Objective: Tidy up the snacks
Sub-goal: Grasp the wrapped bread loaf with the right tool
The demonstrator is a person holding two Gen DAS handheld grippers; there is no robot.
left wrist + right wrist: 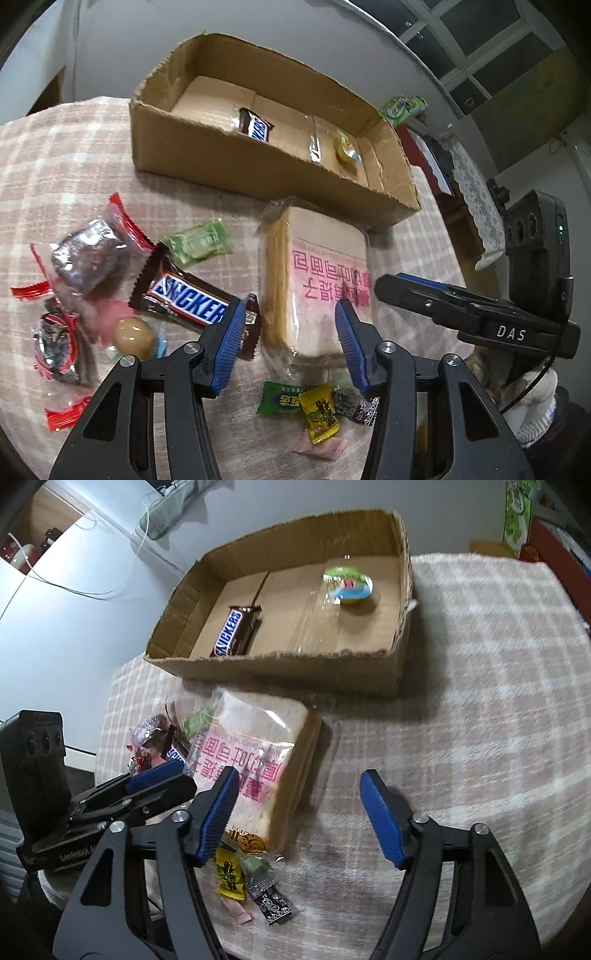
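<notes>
Both grippers' fingers apart: left gripper (290,332) beside SNICKERS bar (192,301), right gripper (299,812) marked DAS.

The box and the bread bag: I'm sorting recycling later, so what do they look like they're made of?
The box looks like plain brown corrugated cardboard, matte, with ragged torn top edges. The bread bag appears to be thin clear plastic film: glossy highlights, wrinkles, and the slices show through under pink print. The exact kind of plastic cannot be told.
</notes>
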